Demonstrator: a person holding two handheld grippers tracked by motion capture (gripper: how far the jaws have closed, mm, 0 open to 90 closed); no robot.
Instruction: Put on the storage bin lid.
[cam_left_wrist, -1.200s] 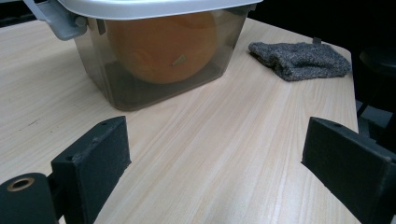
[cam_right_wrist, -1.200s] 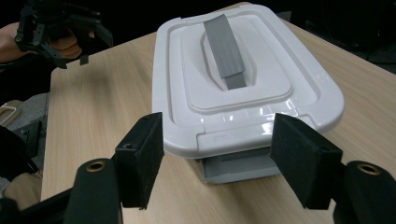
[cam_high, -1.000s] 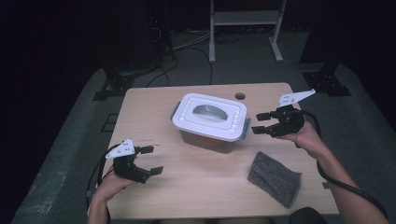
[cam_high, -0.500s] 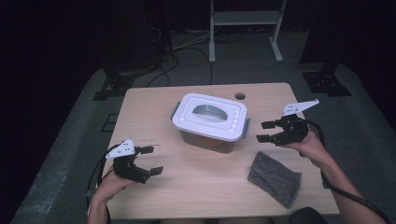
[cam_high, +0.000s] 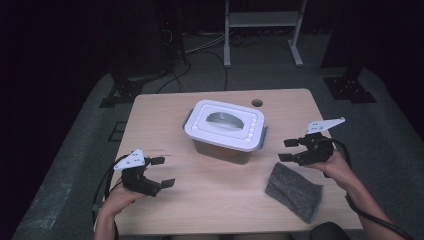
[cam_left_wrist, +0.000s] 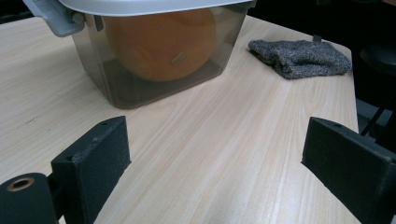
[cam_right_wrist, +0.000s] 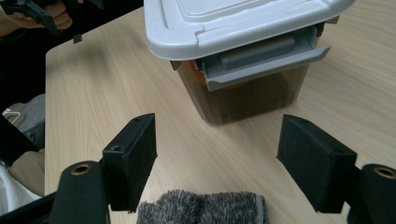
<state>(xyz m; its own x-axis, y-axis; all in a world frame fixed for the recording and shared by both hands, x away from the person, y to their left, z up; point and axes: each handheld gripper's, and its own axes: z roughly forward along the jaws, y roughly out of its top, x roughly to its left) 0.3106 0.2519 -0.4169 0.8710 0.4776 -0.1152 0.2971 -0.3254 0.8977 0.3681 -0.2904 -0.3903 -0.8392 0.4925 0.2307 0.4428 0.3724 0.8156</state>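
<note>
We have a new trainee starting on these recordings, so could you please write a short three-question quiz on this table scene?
1. True or false: the white lid sits on the plastic box.
2. What lies on the table closest to the right gripper?
A) a grey cloth
B) a metal spoon
C) a glass bottle
3. Fill in the blank: seen through the box's clear wall, the round thing inside is ____ in colour.

Key
1. True; the lid covers the box, with a grey latch at its end.
2. A; the grey cloth lies just below the right gripper, whose jaws stand apart with nothing between them.
3. Orange; the orange round thing takes up much of the box.
</note>
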